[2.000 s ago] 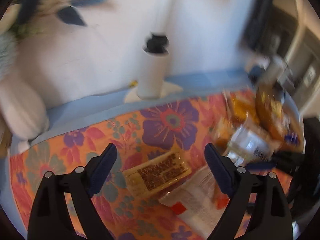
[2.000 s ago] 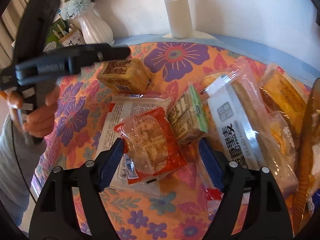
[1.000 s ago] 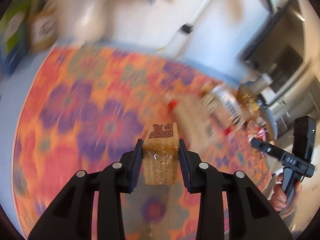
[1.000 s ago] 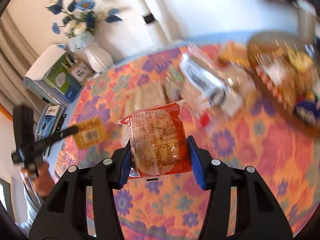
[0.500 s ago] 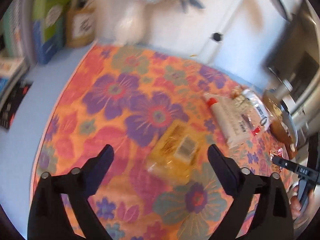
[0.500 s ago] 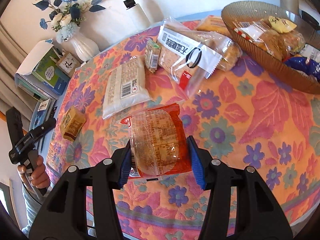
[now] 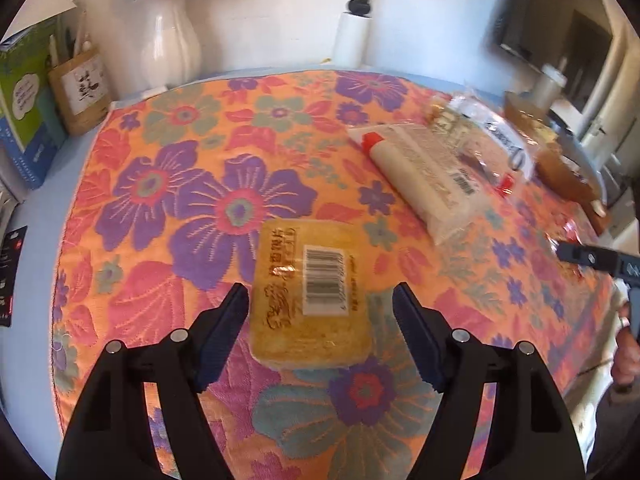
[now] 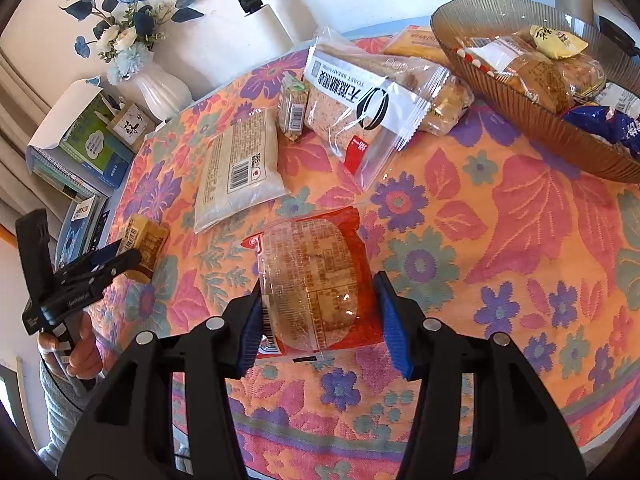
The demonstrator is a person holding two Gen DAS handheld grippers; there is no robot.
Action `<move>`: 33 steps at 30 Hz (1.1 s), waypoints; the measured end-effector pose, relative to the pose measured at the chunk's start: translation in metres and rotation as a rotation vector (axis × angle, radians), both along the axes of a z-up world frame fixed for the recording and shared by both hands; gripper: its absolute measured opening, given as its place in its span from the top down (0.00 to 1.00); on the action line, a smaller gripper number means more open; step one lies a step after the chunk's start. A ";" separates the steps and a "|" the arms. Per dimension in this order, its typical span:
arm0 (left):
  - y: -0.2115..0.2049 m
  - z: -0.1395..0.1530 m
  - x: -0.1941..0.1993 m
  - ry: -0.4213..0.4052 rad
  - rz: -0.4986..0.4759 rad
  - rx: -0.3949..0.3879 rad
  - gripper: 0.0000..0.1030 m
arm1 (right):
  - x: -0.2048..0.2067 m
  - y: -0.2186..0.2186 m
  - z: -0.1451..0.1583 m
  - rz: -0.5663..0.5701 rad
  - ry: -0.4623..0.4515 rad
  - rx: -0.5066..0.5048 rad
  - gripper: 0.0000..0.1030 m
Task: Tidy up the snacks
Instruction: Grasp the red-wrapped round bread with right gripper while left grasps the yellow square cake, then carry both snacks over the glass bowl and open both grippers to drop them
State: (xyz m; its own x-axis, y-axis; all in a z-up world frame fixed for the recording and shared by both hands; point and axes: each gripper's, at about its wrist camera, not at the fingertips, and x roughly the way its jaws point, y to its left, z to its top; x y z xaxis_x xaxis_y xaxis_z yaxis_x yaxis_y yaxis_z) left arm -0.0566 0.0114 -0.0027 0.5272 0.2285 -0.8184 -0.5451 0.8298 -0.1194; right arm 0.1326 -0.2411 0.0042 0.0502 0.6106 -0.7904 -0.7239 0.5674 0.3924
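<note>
While the right gripper (image 8: 322,320) pinches the red snack pack (image 8: 316,284) above the worktop (image 8: 520,240), the slack wrapper (glossy) could slip; the left gripper (image 7: 320,316), spread and just closing, straddles the yellow pack (image 7: 310,292) lying flat.

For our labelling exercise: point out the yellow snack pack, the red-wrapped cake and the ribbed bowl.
yellow snack pack (image 7: 310,292), left wrist view, on its barcode label.
red-wrapped cake (image 8: 316,280), right wrist view, clear window of the wrapper.
ribbed bowl (image 8: 516,104), right wrist view, outer wall.

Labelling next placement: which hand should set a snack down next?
Right, probably. The right gripper grips the red packet above bare cloth; the left gripper, jaws just narrowing, straddles the yellow pack already lying there.
</note>
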 end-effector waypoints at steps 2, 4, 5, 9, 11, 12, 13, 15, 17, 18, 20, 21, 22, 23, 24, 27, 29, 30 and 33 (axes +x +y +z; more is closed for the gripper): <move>0.002 -0.006 0.006 0.034 0.019 0.008 0.47 | -0.002 0.000 0.001 0.004 -0.010 -0.003 0.49; 0.001 -0.010 0.009 0.057 0.028 0.017 0.48 | -0.004 -0.003 0.003 0.003 -0.033 -0.008 0.49; 0.000 -0.009 0.009 0.059 0.032 0.026 0.48 | -0.004 -0.005 0.004 -0.001 -0.050 -0.012 0.49; -0.008 0.006 0.007 0.009 0.043 0.013 0.48 | -0.002 -0.013 0.011 -0.017 -0.098 -0.017 0.49; -0.017 0.025 0.009 -0.039 0.029 0.017 0.48 | 0.001 -0.019 0.017 -0.022 -0.101 0.004 0.49; -0.026 0.038 0.012 -0.066 0.009 0.035 0.48 | 0.003 -0.023 0.022 -0.027 -0.103 0.019 0.49; -0.033 0.049 0.017 -0.085 -0.009 0.055 0.48 | 0.005 -0.026 0.026 -0.032 -0.108 0.028 0.49; -0.045 0.071 0.030 -0.121 -0.040 0.091 0.48 | 0.014 -0.038 0.041 -0.057 -0.137 0.057 0.49; -0.057 0.095 0.051 -0.174 -0.087 0.096 0.48 | 0.027 -0.050 0.054 -0.085 -0.163 0.083 0.49; -0.062 0.105 0.063 -0.198 -0.112 0.092 0.48 | 0.036 -0.058 0.062 -0.105 -0.181 0.096 0.49; -0.074 0.122 0.092 -0.233 -0.170 0.084 0.48 | 0.056 -0.070 0.075 -0.149 -0.216 0.108 0.49; -0.083 0.130 0.113 -0.243 -0.207 0.078 0.48 | 0.066 -0.076 0.080 -0.173 -0.228 0.112 0.49; -0.090 0.135 0.131 -0.251 -0.237 0.070 0.48 | 0.079 -0.083 0.085 -0.200 -0.238 0.116 0.49; -0.096 0.139 0.148 -0.258 -0.262 0.058 0.48 | 0.091 -0.089 0.089 -0.226 -0.246 0.122 0.49; -0.102 0.141 0.164 -0.263 -0.284 0.043 0.48 | 0.100 -0.093 0.092 -0.246 -0.252 0.124 0.49; -0.117 0.140 0.226 -0.274 -0.359 -0.052 0.48 | 0.137 -0.110 0.096 -0.324 -0.258 0.124 0.49; -0.127 0.135 0.256 -0.274 -0.385 -0.088 0.48 | 0.162 -0.118 0.095 -0.371 -0.247 0.115 0.49; -0.132 0.132 0.273 -0.270 -0.400 -0.108 0.48 | 0.171 -0.120 0.094 -0.388 -0.240 0.111 0.49; -0.149 0.122 0.312 -0.255 -0.432 -0.133 0.48 | 0.198 -0.123 0.089 -0.427 -0.221 0.101 0.49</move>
